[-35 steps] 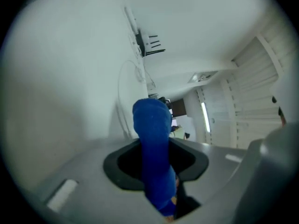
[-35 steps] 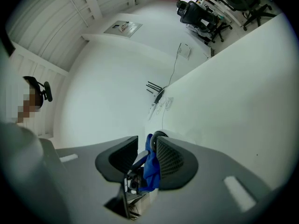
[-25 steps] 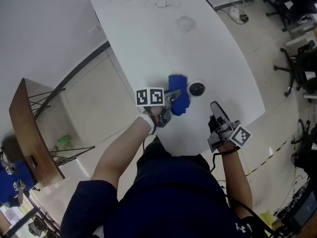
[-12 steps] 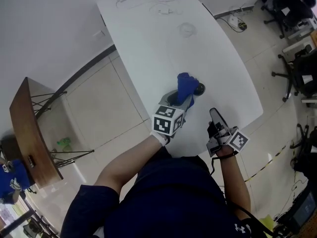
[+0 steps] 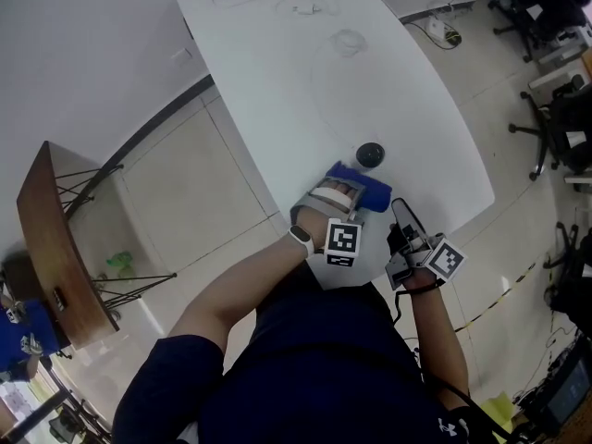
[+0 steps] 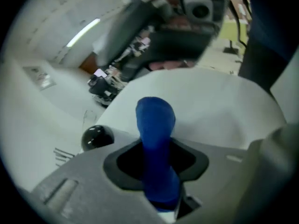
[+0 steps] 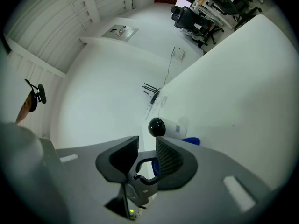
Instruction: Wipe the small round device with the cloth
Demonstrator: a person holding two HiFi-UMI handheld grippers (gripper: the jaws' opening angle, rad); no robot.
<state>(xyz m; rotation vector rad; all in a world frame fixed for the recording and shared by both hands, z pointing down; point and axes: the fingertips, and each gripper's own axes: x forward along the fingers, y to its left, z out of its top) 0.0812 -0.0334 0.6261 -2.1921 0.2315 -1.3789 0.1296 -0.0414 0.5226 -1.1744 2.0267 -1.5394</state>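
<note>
Pinching the cloth [image 5: 368, 191], the left gripper [image 5: 348, 193] had rolled back off the device [image 5: 370, 154], leaving it bare ahead, one wipe seemingly done; the right gripper [image 7: 145, 149] hung slightly spread, empty.

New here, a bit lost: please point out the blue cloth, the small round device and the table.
blue cloth [image 6: 155, 120], left gripper view, its rolled end.
small round device [image 5: 370, 154], head view, its dark top.
table [image 5: 296, 91], head view, bare top.

White oval table [image 5: 305, 91], small round black-domed device [image 5: 369, 154] standing near its front end, blue cloth [image 5: 368, 193] just beside it, loose cables [image 5: 301, 7] at the far end
</note>
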